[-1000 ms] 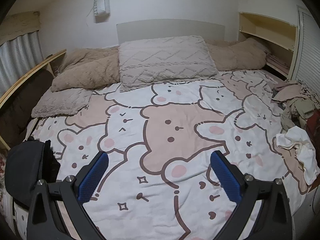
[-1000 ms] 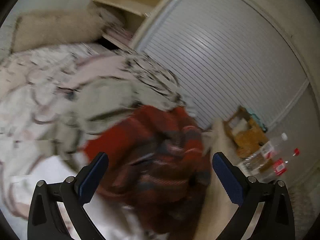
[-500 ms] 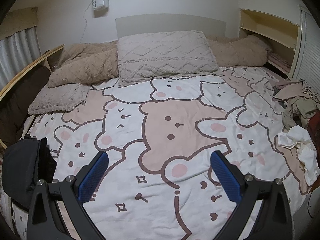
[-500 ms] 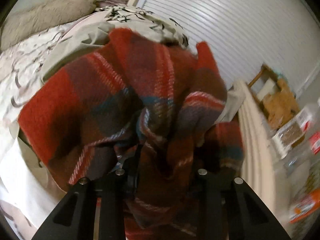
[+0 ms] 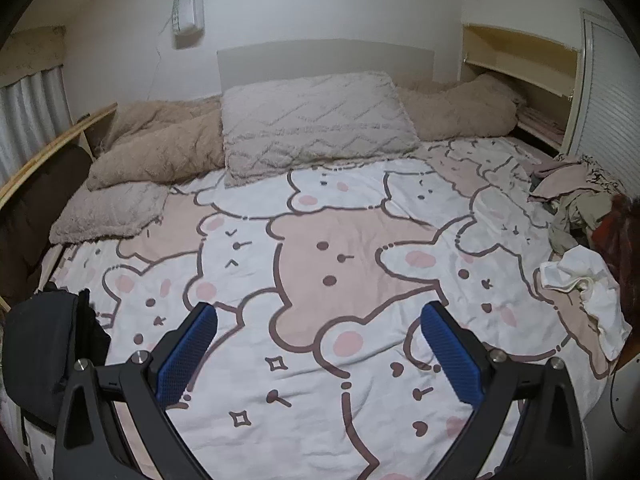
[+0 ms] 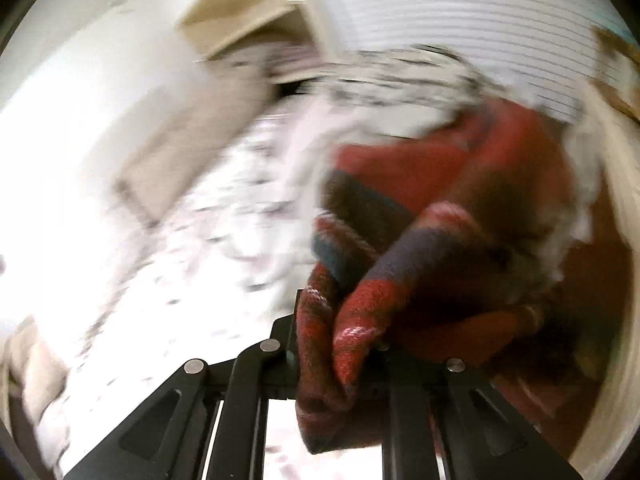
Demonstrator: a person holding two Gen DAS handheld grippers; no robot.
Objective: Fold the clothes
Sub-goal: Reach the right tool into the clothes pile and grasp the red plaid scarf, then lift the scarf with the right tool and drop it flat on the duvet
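Note:
My right gripper [image 6: 340, 344] is shut on a red plaid garment [image 6: 432, 216] and holds it lifted, the cloth bunched between the jaws; this view is blurred. The same garment [image 5: 618, 236] shows at the bed's right edge in the left wrist view, beside a pile of clothes [image 5: 576, 200] and a white garment [image 5: 588, 284]. My left gripper [image 5: 320, 348] is open and empty above the near part of the bear-print bedspread [image 5: 320, 260].
Pillows [image 5: 312, 124] and beige blankets [image 5: 160, 148] lie along the headboard. A black bag [image 5: 44, 344] sits at the bed's left corner. A slatted white door [image 6: 460, 12] and a shelf niche [image 5: 520, 60] stand on the right.
My right gripper closed on the red plaid garment and is pulling it up and away from the pile. My left gripper stayed open, shifting slightly over the bed.

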